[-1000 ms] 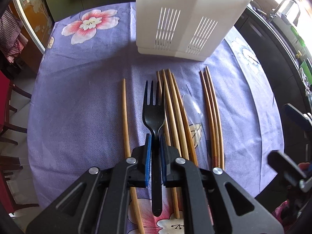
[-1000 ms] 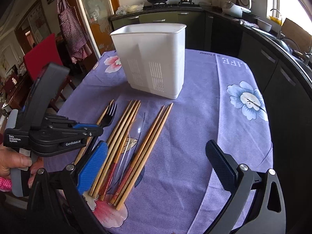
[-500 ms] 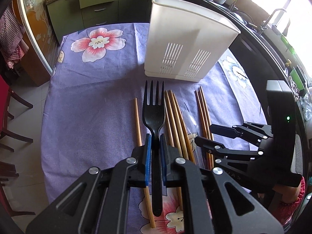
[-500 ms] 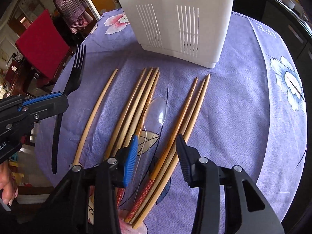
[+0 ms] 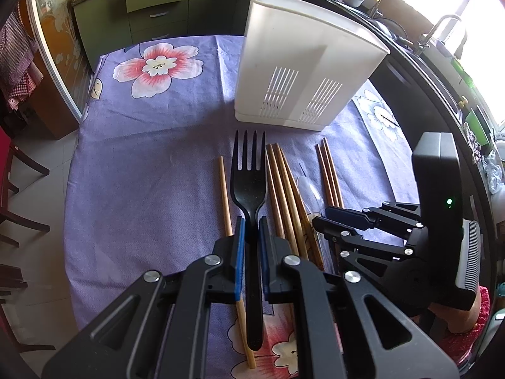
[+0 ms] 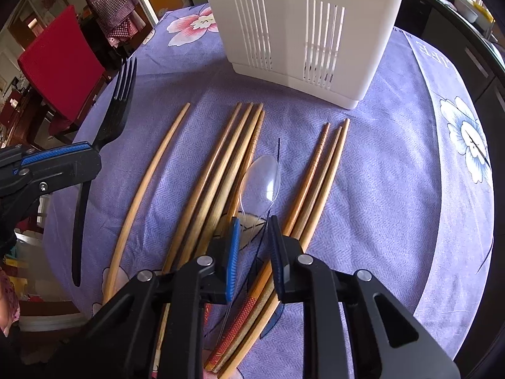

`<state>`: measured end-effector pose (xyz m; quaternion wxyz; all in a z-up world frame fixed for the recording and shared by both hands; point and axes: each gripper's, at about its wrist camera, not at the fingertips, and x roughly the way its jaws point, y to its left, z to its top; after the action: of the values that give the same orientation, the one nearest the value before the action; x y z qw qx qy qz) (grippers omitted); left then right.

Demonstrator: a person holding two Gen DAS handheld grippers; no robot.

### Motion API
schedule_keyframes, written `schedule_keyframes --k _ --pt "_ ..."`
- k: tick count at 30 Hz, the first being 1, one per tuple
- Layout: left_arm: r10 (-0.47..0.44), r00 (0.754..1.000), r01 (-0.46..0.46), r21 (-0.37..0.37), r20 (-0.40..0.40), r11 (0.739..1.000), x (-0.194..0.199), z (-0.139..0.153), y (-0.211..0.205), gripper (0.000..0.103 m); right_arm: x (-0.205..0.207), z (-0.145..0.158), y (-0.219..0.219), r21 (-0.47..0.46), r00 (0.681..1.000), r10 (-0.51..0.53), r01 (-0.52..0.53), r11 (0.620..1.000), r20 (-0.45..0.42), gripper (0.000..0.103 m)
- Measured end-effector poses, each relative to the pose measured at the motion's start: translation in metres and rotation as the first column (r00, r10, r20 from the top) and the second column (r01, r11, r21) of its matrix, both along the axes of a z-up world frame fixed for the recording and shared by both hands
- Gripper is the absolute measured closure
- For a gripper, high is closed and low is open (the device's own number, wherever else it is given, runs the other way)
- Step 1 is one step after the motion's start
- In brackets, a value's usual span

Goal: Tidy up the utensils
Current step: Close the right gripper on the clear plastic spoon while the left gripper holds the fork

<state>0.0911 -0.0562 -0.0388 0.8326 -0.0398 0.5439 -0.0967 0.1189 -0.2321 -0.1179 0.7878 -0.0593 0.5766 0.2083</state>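
Left gripper (image 5: 251, 237) clamped on black fork (image 5: 249, 186); right gripper (image 6: 252, 246) closing astride clear spoon (image 6: 260, 178) handle, not pinched. Likely light, slick, brittle: grip mid-handle.

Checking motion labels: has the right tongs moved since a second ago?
Yes. The right tongs dropped toward the clear spoon, nearer the white caddy, its jaws closing.

A purple tablecloth (image 5: 151, 145) printed with large flowers is spread over the table. A pink-and-white flower (image 5: 157, 68) is seen near its far edge, a blue-and-white one (image 6: 472, 140) at the right side. Dark green cabinets (image 5: 157, 9) with metal handles are ranged along the far wall. A red chair (image 6: 60, 60) is placed beside the table. A checked garment (image 6: 109, 6) is hung behind it. A tap (image 5: 446, 20) is seen by the bright window.
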Motion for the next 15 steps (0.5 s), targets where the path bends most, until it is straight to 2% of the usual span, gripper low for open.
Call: schedule_keyframes --k 5,8,10,12,15 --pt "-0.007 1.0 0.007 0.001 0.002 1.0 -0.001 -0.001 -0.001 0.094 -0.002 -0.002 0.011 -0.052 0.999 0.014 -0.013 0.999 0.03 0.084" --pt "-0.011 1.0 0.011 0.007 0.014 1.0 -0.002 0.0 -0.002 0.094 -0.006 -0.003 0.021 -0.087 0.997 0.028 -0.022 0.996 0.066 0.079" --pt "-0.014 1.0 0.014 0.006 0.019 1.0 -0.002 0.001 -0.003 0.094 -0.007 -0.004 0.023 -0.084 0.996 0.028 -0.02 0.996 0.09 0.083" --pt "-0.016 0.999 0.016 0.012 0.028 1.0 -0.003 0.002 -0.003 0.094 -0.008 -0.004 0.02 -0.074 0.994 0.009 0.0 0.997 0.111 0.092" --pt "-0.019 0.999 0.018 0.012 0.036 1.0 -0.005 0.004 -0.002 0.094 -0.012 -0.002 0.014 -0.026 0.991 -0.005 0.009 1.0 0.13 0.093"
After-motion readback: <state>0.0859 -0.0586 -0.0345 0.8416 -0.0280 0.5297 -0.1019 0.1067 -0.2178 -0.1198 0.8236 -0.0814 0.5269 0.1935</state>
